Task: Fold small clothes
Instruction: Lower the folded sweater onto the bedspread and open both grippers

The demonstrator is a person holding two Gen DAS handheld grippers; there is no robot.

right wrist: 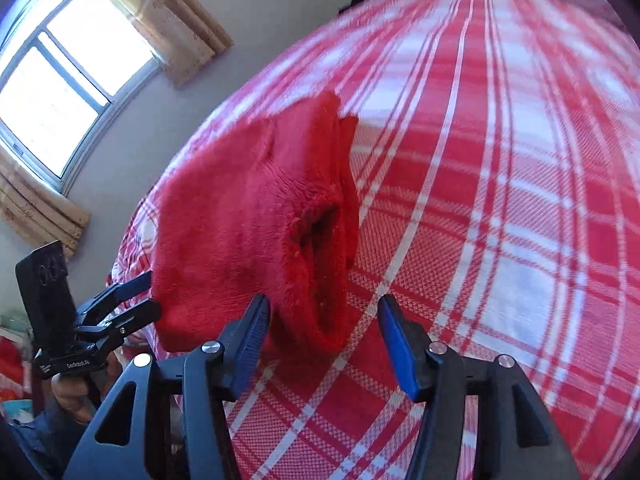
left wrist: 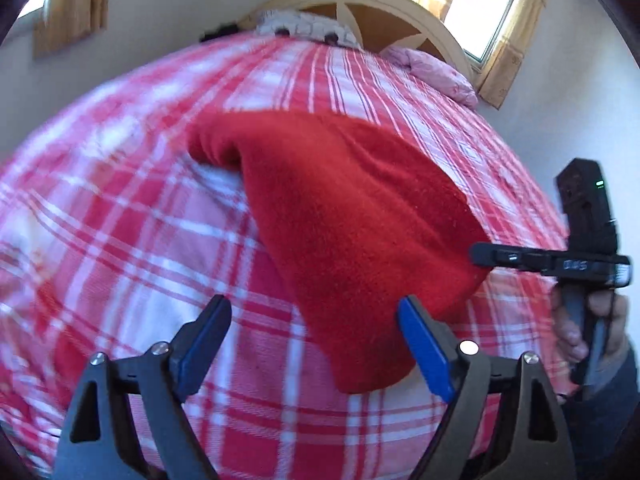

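Plaid bedspread [left wrist: 120, 220] bears red garment [left wrist: 352, 208]; right view alone shows its opening; both fingers apart.

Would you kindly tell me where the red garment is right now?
The red garment lies on the plaid bedspread near its close edge, just ahead of both open tongs, the left tongs and the right tongs.

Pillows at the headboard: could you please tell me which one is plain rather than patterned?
The pink pillow, at the right corner beside the window; the white pillow in the middle carries dark markings.
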